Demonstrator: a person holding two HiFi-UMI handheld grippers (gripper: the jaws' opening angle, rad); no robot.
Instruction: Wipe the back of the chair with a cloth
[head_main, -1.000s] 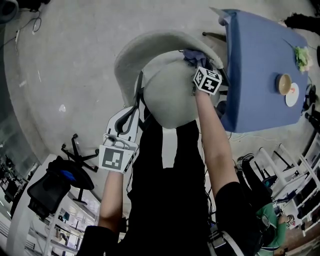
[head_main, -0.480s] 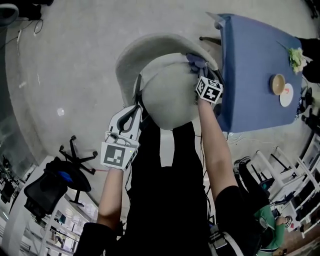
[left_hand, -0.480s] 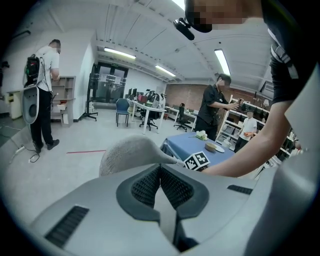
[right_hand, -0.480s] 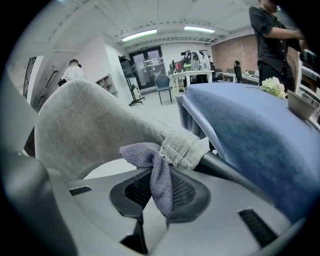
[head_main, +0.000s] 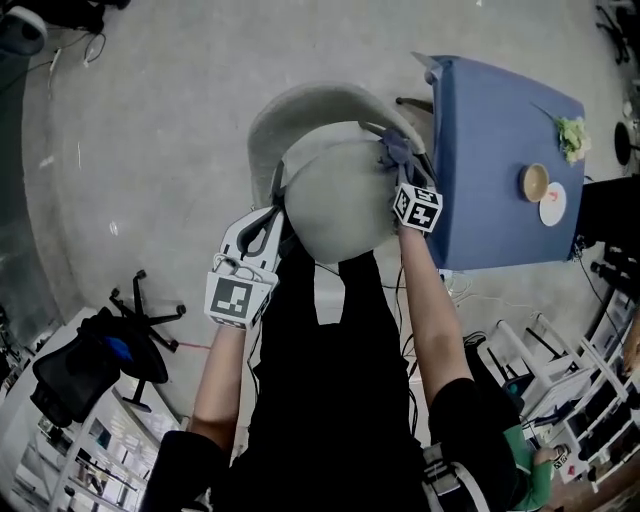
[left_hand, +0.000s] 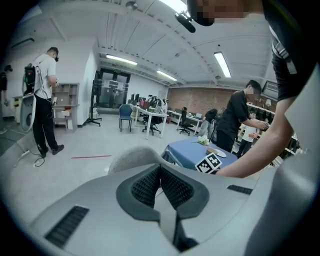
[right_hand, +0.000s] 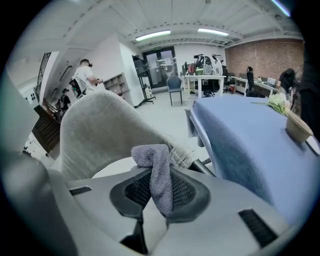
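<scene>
The grey chair stands below me, its curved back (head_main: 320, 100) beyond the round seat (head_main: 335, 200). My right gripper (head_main: 398, 178) is at the right end of the back, shut on a small grey-purple cloth (head_main: 394, 150). In the right gripper view the cloth (right_hand: 159, 175) is pinched between the jaws of the right gripper (right_hand: 157, 195) and folds over just before the chair back (right_hand: 100, 130). My left gripper (head_main: 270, 218) hovers at the seat's left edge. In its own view the left gripper (left_hand: 160, 182) is shut with nothing in it, and the chair back (left_hand: 132, 157) lies beyond.
A blue-covered table (head_main: 500, 160) stands close to the chair's right side, with a bowl (head_main: 535, 182), a plate (head_main: 552, 205) and a small plant (head_main: 570, 132) on it. A black office chair (head_main: 100, 350) is at lower left. People stand about the room (left_hand: 45, 100).
The head view has drifted, so chair and table sit lower in frame. The right gripper keeps the cloth at the chair back's right end. The left gripper has barely moved.
</scene>
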